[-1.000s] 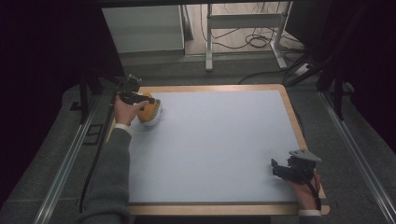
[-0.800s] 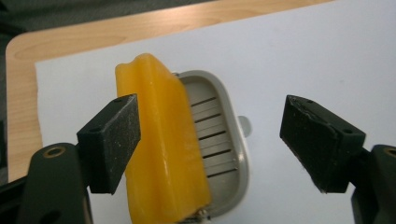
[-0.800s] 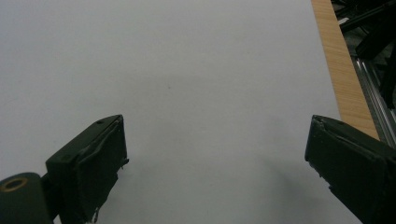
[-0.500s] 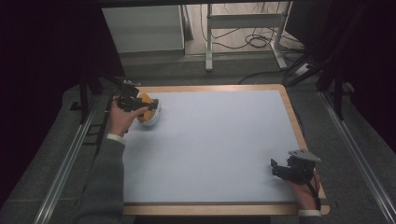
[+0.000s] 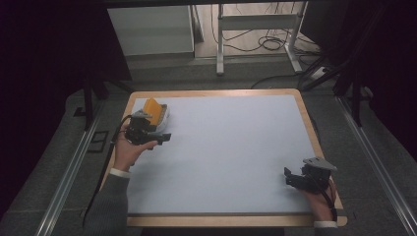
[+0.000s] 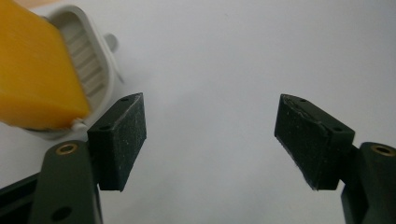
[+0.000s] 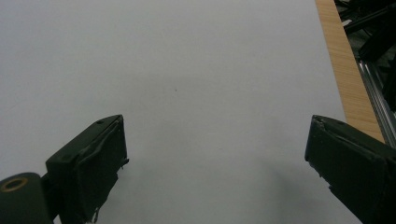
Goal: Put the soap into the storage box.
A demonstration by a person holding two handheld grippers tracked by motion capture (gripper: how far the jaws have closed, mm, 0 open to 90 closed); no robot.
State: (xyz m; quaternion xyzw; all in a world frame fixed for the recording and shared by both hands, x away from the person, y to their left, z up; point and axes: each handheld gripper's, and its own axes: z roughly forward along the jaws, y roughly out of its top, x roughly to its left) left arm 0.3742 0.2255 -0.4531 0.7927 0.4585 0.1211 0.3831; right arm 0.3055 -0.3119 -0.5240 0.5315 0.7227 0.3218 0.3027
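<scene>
Since a moment ago the left gripper (image 5: 156,139) has drawn back from the far left corner toward the person, jaws now spread wide and empty, leaving one orange block-shaped sponge (image 5: 152,109) standing in one small white ribbed plastic holder (image 5: 164,117) there, just beyond the jaws. The one pale blue-grey mat (image 5: 231,147) covers one light wooden-edged table (image 5: 307,123). At the near right, the right gripper (image 5: 293,176) rests with jaws wide apart, holding nothing. Beyond: grey floor, white metal frame legs, cables.

High view overhead, facing forward; both gripper views close above shared table (image 5: 231,147).
</scene>
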